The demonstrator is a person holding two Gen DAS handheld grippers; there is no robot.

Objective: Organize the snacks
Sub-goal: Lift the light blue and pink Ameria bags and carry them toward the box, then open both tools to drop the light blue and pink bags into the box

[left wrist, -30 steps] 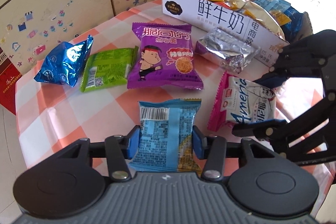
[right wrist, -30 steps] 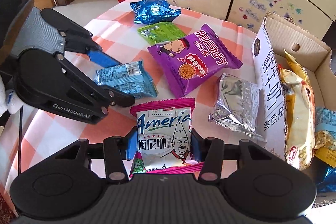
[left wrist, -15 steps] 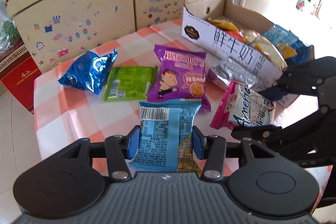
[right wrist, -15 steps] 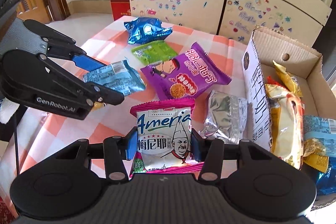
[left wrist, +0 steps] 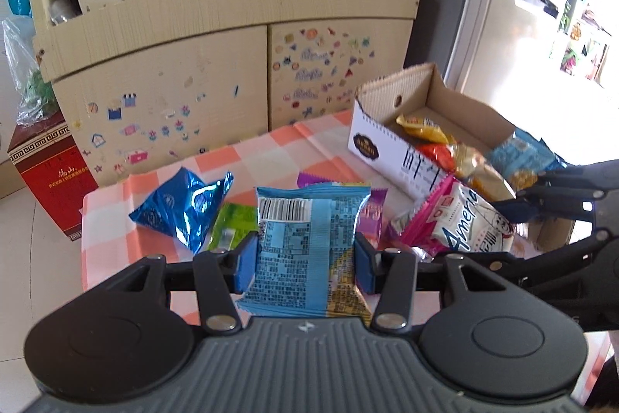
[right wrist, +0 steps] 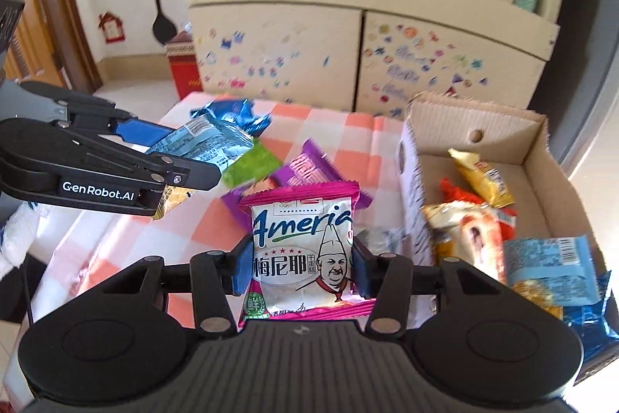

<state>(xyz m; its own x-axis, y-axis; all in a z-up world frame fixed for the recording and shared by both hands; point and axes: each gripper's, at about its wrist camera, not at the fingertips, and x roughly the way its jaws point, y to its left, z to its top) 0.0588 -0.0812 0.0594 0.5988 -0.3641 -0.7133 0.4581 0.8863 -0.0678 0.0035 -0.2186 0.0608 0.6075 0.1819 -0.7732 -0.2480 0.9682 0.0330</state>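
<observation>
A: What is in the cardboard box [right wrist: 539, 142]?

B: It stands open on the right side of the counter [right wrist: 185, 227]. Along its far end lies a yellow packet [right wrist: 483, 177], with a red wrapper [right wrist: 458, 194] beside it. Nearer in there is a pale gold-and-white bag [right wrist: 464, 239], then a light blue packet with a barcode [right wrist: 549, 264], and a dark blue one [right wrist: 592, 320] at the near right corner, partly cut off by the gripper body.

A: And the jaws?

B: The left gripper [left wrist: 305, 258] has its jaws clenched on a light blue snack packet [left wrist: 305, 239], held above the counter with the barcode side facing the camera. The right gripper [right wrist: 300, 266] grasps the pink-edged white packet [right wrist: 301, 250] with the chef drawing, held just left of the box wall.

A: What is left on the counter?

B: A shiny blue bag [left wrist: 182, 209] at the far left, a green packet [left wrist: 234, 223] beside it, and a purple packet [right wrist: 309, 169] in the middle. The held packets cover much of the green and purple ones. A silver wrapper [right wrist: 377, 239] near the box is blurred and mostly hidden.
</observation>
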